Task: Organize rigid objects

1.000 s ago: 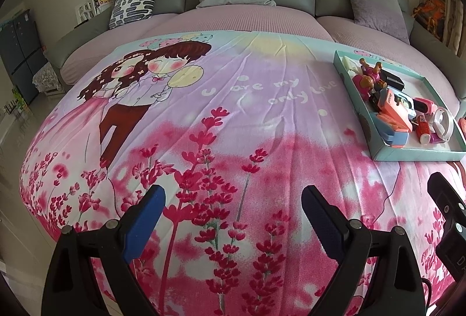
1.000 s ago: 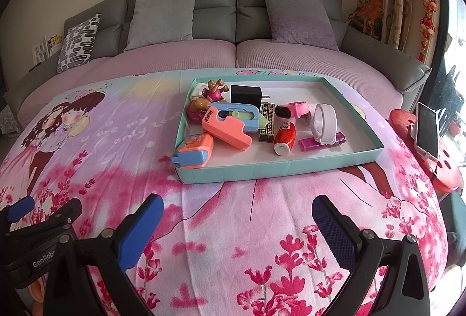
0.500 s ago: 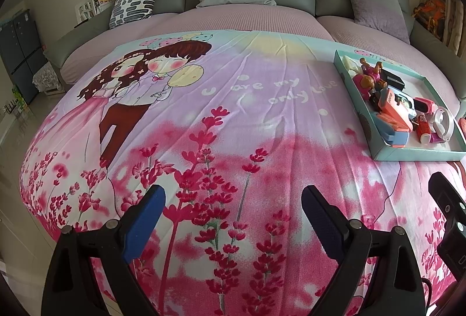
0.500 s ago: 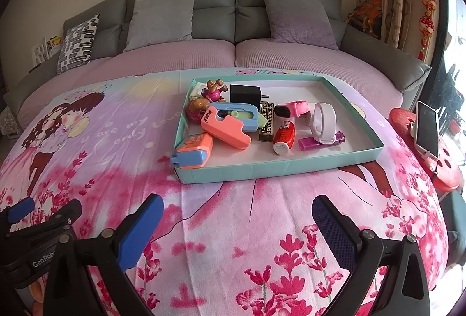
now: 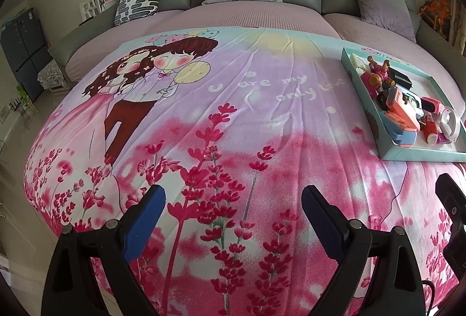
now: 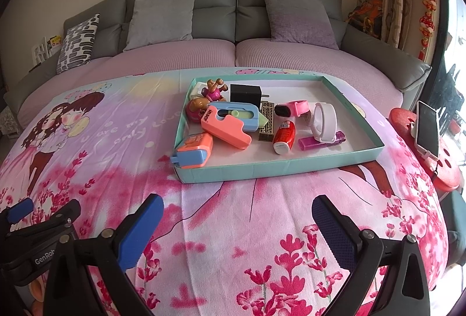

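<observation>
Both claws released, jaws spread wide, nothing between them. Left claw (image 5: 233,208) hangs over the bare printed bedspread (image 5: 233,112); right claw (image 6: 237,217) hangs just short of the teal tray (image 6: 262,169), which sits at its 12 o'clock and at the left claw's 2 o'clock.

All the rigid objects lie inside the tray, none on the bedspread that I can see. They are heaped toward the tray's 9 o'clock side: orange-blue sharpener (image 6: 193,153) in the near corner leaning over the rim, orange case (image 6: 225,131) across a blue case (image 6: 236,113), black charger (image 6: 244,93), toy figures (image 6: 211,91), patterned box (image 6: 266,121), red bottle (image 6: 284,137), pink watch (image 6: 291,109), white ring (image 6: 323,122) standing on a purple lighter (image 6: 321,141). This fits either a tray waiting to be sorted out or one already filled; can't settle which.

Risks:
- Soft bed: pressing down tilts the tray and the pieces slide.
- Stacked cases: grabbing one drags its neighbour.
- Sharpener on the rim could tip out.
- Ring and bottle roll; pinched off-centre they squirt out.
- Claws sit close together, so they could collide.
</observation>
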The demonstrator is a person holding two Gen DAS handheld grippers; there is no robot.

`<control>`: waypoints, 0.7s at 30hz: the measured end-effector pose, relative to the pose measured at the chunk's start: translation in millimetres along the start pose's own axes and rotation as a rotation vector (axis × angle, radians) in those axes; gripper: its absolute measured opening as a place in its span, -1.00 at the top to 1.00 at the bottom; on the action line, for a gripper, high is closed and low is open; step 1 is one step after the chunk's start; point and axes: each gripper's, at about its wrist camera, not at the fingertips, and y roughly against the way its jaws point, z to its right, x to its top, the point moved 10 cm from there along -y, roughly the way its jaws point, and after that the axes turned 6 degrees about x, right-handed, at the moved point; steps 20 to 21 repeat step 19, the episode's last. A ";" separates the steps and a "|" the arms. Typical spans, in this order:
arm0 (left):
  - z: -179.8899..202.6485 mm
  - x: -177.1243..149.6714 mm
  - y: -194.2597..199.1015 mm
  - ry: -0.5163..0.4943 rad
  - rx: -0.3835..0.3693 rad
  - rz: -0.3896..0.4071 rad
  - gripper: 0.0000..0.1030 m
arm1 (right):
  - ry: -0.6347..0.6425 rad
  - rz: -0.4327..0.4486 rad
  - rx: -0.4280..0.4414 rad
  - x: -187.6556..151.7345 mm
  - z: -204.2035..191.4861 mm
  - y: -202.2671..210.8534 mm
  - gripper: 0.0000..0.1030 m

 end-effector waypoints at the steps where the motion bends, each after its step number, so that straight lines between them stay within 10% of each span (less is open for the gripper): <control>1: 0.1 0.1 -0.3 -0.002 0.001 0.000 -0.84 | -0.001 0.000 0.000 0.0 0.0 -0.2 -1.00; 21: -2.0 2.3 5.5 0.007 0.007 0.029 -0.84 | 0.000 0.000 0.000 -0.1 -0.2 -0.3 -1.00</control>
